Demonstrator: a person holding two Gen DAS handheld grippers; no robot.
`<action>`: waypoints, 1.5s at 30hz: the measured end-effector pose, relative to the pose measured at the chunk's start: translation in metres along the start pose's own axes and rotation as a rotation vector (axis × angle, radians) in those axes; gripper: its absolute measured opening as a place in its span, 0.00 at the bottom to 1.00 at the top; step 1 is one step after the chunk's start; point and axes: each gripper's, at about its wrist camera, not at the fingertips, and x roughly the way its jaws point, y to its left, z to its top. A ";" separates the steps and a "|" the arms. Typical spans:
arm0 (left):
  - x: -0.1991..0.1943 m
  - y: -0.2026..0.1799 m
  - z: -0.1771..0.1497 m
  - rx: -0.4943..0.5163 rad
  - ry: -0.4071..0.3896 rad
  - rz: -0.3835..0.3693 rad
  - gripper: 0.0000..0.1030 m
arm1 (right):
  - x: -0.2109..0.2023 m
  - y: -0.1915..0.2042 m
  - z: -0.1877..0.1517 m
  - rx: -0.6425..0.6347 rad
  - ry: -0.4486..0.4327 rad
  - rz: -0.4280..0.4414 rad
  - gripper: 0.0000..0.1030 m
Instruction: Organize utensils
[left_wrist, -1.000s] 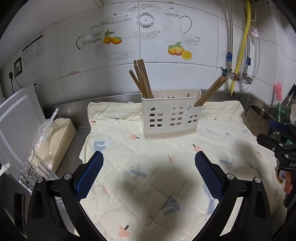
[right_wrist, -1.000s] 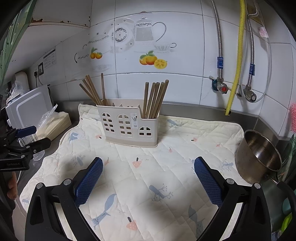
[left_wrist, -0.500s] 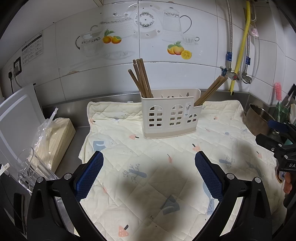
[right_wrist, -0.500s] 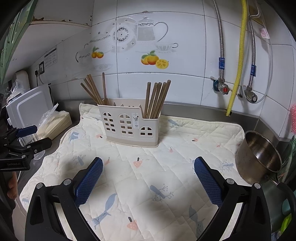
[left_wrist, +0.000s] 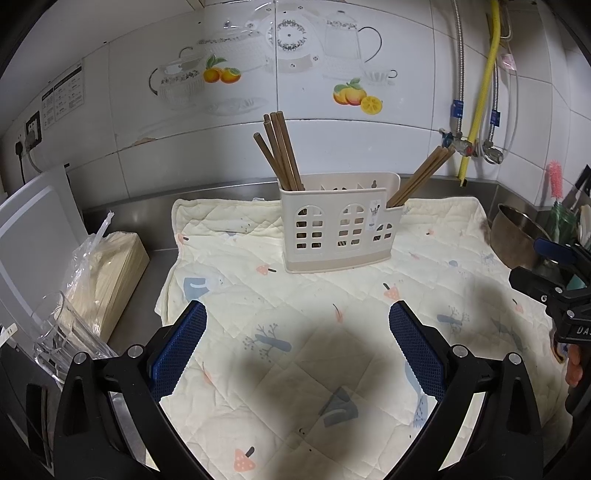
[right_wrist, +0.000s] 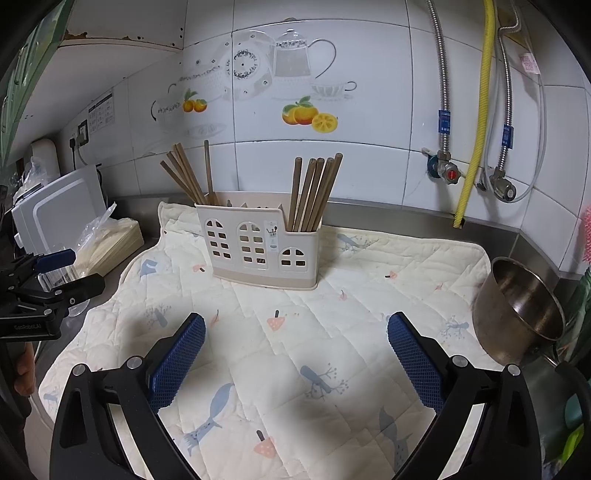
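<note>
Hovering over the quilted mat (left_wrist: 295, 332), left gripper (left_wrist: 297, 321) and right gripper (right_wrist: 295, 332) both have fingers spread wide, holding nothing. Utensil caddy (left_wrist: 338, 230) stands upright near the mat's back edge, chopsticks (right_wrist: 314, 192) leaning in its two end compartments. Bare mat lies between grippers and caddy; steel bowl (right_wrist: 521, 306) crowds the right edge.
</note>
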 end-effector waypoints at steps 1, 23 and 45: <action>0.000 0.000 0.000 0.001 0.000 0.000 0.95 | 0.000 0.000 -0.001 0.000 0.001 0.001 0.93; 0.002 0.004 -0.002 -0.005 0.005 0.000 0.95 | 0.001 0.003 -0.005 -0.004 0.008 0.001 0.93; 0.002 0.006 -0.003 -0.029 0.004 -0.014 0.95 | 0.003 0.004 -0.006 0.000 0.016 0.003 0.93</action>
